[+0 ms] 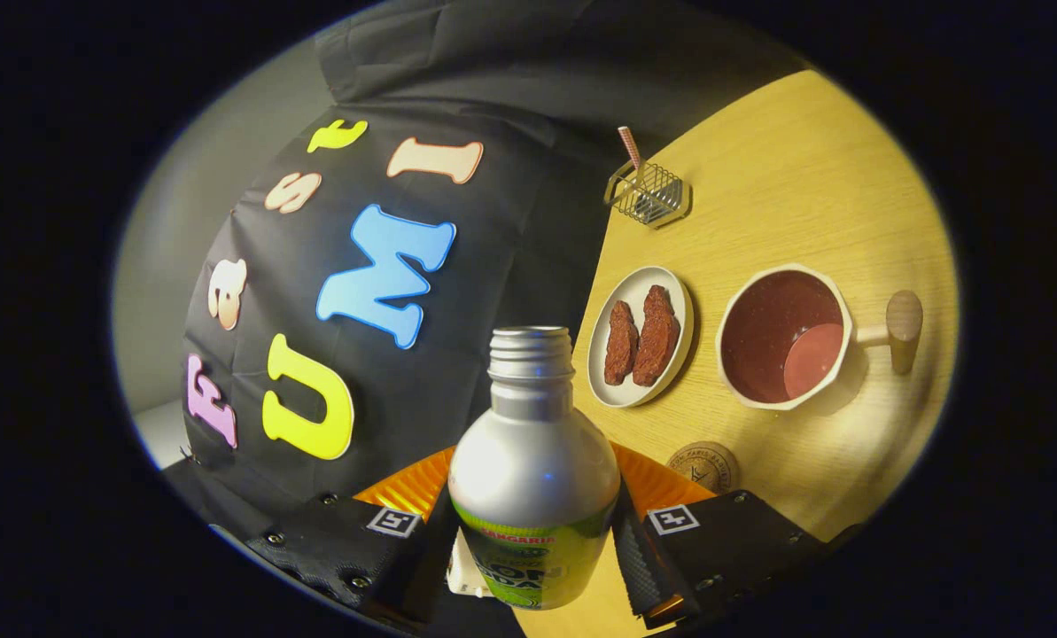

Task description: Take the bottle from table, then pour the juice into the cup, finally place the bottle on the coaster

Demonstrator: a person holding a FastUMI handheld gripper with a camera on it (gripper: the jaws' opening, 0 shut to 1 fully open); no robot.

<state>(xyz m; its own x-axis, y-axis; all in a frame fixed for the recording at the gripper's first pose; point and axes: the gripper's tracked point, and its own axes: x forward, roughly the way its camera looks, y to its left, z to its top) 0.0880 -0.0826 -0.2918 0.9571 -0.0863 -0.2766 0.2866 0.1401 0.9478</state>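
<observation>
The bottle (pixel 533 470) sits between the fingers of the tool (pixel 535 554), which are closed against its two sides low on the body, about at the label band, so the tool has it in a firm pinch, with the view rolled over as if tilted toward a pour. It is a smooth metal bottle with a threaded open neck and no cap, so I judge it stiff enough to take a squeeze but slick under the pads, and with juice inside its weight would shift as it tips; the straight lower body is the sensible place to hold, not the sloping shoulder or the narrow neck. Behind the bottle, at about 6 o'clock from its neck, an orange ridged plate (pixel 404 492) shows on either side. Moving right over the worktop (pixel 812 177), a small plate (pixel 641 337) with two brown pieces lies at 2 o'clock from the tool. The round coaster (pixel 703 466) lies just ahead of the right finger. The cup (pixel 783 337) with its wooden handle stands at 2 o'clock, beyond the coaster, and looks empty. A wire basket (pixel 648 190) stands far off at 1 o'clock.
</observation>
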